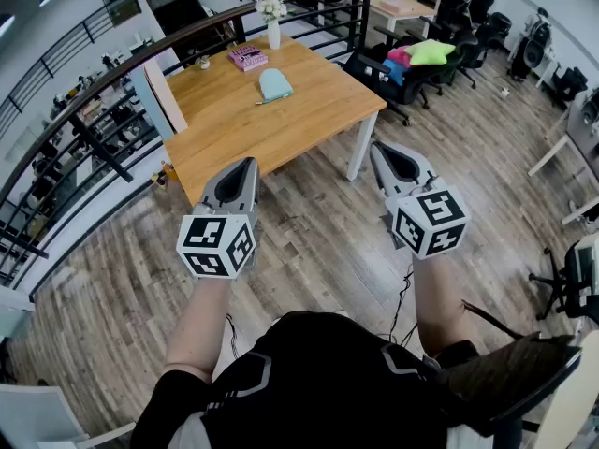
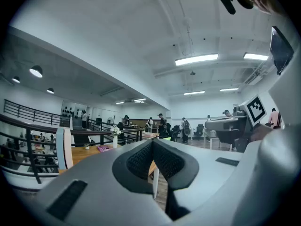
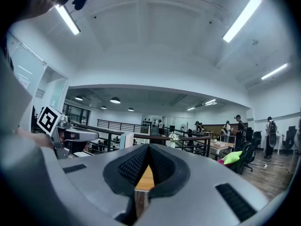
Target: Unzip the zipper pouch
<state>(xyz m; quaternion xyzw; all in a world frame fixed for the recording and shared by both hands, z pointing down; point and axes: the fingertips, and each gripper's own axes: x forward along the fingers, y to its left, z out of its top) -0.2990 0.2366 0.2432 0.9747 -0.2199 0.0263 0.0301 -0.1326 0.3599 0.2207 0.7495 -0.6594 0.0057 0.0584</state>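
A light blue zipper pouch point(image 1: 274, 85) lies flat near the middle of the wooden table point(image 1: 234, 129), far ahead of both grippers. My left gripper point(image 1: 245, 165) hangs level over the floor short of the table's near edge, its jaws shut with nothing in them. To its right my right gripper point(image 1: 379, 147) is also level beside the table's white leg point(image 1: 362, 147), shut and empty. In the left gripper view the left gripper point(image 2: 152, 143) has its tips together; in the right gripper view so does the right gripper point(image 3: 148, 148). The pouch is hidden in both gripper views.
On the table's far side stand a white vase with flowers point(image 1: 272, 21), a pink book point(image 1: 248, 58) and a small jar point(image 1: 203, 62). A white board point(image 1: 155, 96) leans at its left edge. A dark railing point(image 1: 112, 110) runs behind. Office chairs point(image 1: 412, 64) and another desk point(image 1: 398, 7) are at the right.
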